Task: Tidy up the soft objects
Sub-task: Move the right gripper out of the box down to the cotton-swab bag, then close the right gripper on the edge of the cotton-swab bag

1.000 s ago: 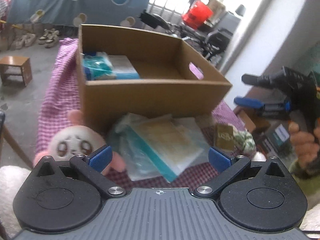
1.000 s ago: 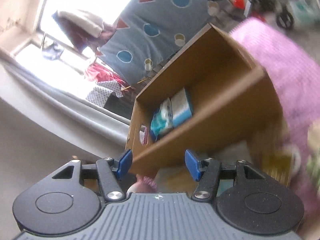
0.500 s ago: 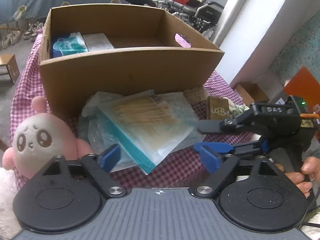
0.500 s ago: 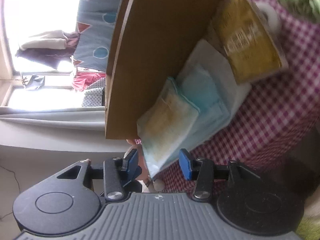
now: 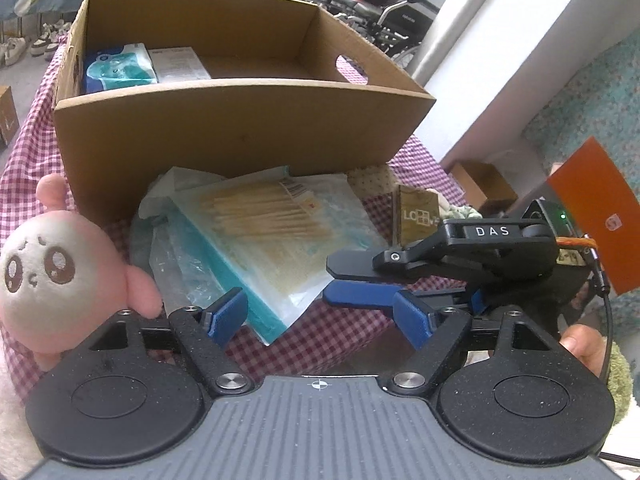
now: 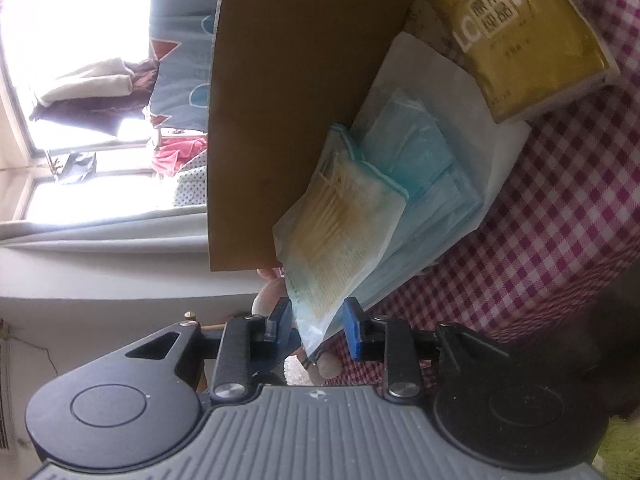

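A clear packet of cotton swabs (image 5: 260, 220) lies on top of a stack of blue face-mask packs (image 5: 208, 272) on the pink checked cloth, in front of a cardboard box (image 5: 240, 128). My right gripper (image 5: 340, 280) comes in from the right, turned on its side, jaws open with the near corner of the swab packet (image 6: 332, 240) between them (image 6: 316, 322). My left gripper (image 5: 320, 316) is open and empty, hovering just before the stack. A pink plush toy (image 5: 52, 272) sits at the left.
The box holds a teal tissue pack (image 5: 120, 68) and a white pack (image 5: 176, 64) at its back left. A yellow tissue pack (image 5: 416, 216) and a green cloth lie right of the stack. An orange card (image 5: 596, 216) stands at right.
My right gripper has swung down from above the box, rolled onto its side, and slid its open jaws around the corner of the swab packet. My left gripper has drawn back slightly.
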Demonstrator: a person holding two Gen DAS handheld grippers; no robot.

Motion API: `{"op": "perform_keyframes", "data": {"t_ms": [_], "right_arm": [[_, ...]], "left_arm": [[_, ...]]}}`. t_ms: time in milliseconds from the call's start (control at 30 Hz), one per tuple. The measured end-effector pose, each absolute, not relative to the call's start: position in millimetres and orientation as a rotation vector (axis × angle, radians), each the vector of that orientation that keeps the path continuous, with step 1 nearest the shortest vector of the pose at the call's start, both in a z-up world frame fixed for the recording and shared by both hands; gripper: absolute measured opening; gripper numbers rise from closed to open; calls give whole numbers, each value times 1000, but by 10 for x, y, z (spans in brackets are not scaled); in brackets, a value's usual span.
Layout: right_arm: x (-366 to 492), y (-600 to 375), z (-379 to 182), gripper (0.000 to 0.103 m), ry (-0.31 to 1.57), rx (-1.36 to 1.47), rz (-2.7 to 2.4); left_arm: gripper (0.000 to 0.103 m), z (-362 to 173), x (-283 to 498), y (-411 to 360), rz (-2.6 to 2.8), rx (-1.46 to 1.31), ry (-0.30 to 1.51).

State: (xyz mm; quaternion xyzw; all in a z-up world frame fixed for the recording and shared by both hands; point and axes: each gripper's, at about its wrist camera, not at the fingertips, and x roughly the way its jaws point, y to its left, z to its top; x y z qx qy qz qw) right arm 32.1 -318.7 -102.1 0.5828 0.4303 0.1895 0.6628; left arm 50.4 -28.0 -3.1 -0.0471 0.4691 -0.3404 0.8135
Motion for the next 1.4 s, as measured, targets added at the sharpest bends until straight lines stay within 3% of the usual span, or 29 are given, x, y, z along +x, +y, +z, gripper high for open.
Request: {"op": "perform_keyframes", "data": {"t_ms": [300,633,700,767,867,1400], "right_arm": [[228,-3170,-1123,26,999,1365,437],[279,-3067,-1147,26,975,1396,438],[293,-3046,-1160,23,968,1400,433],[306,-3037,-1148,11,956,1393,433],[306,-3055,-1090,3,934,1364,432],[178,-3304,-1057,2,998,1196,446]], "left_arm": [[79,-60,553,-213,-693,-114,1001],[67,-106,631,-116,-700,-157,1015],[67,-124,639,-107,-710,-172,1023],[67,-143,651,-106,-720,-188,1034],[67,-148,646,-104,-757,-220,1052],[66,65,976,-310,-714,-131,971]]}}
